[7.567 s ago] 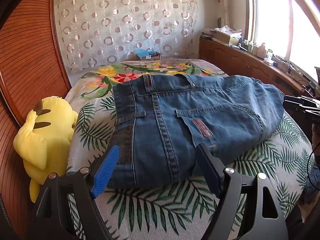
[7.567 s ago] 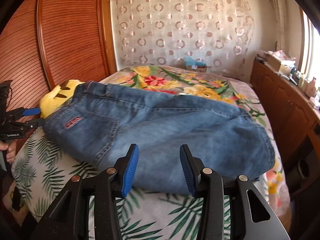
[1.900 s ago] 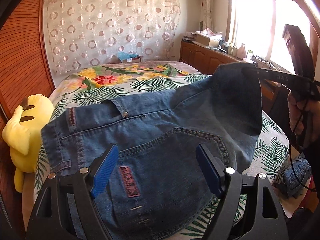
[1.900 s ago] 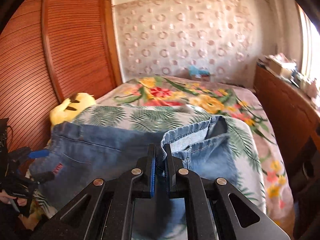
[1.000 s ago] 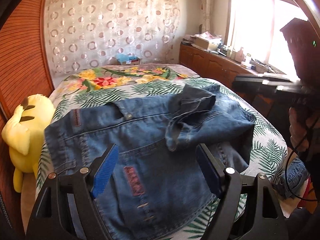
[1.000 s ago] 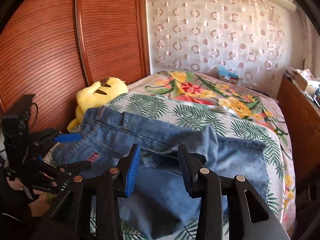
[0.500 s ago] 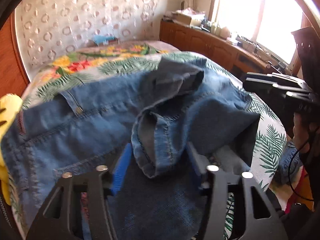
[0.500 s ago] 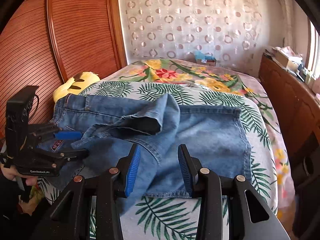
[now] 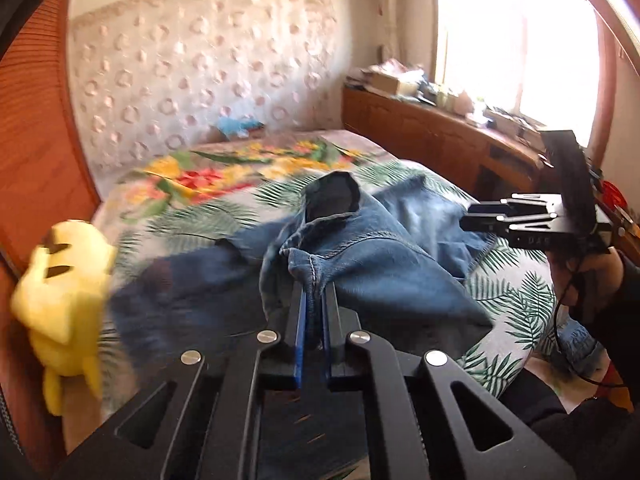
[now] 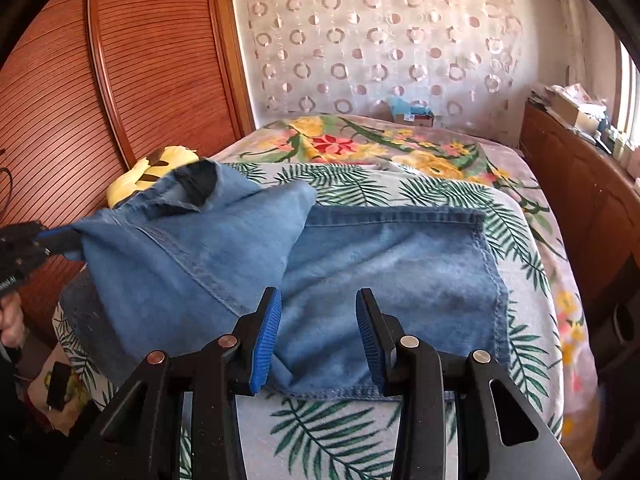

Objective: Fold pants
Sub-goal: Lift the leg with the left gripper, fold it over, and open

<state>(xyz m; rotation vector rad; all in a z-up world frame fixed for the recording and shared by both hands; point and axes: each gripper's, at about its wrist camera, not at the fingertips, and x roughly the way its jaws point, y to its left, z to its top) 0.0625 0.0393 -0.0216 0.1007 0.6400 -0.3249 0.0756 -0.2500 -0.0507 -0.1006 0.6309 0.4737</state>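
Your left gripper (image 9: 311, 300) is clamped on a bunched hem of the jeans (image 10: 392, 272), lifting it off the bed (image 10: 400, 432), probably to redo the fold. A second ago its jaws were wide. Your right gripper (image 10: 318, 336) hovers with jaws apart, empty.

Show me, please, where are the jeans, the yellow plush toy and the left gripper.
jeans (image 10: 392, 264): right wrist view, flat leg panel.
yellow plush toy (image 9: 60, 280): left wrist view, its head.
left gripper (image 9: 313, 300): left wrist view, shut on denim.
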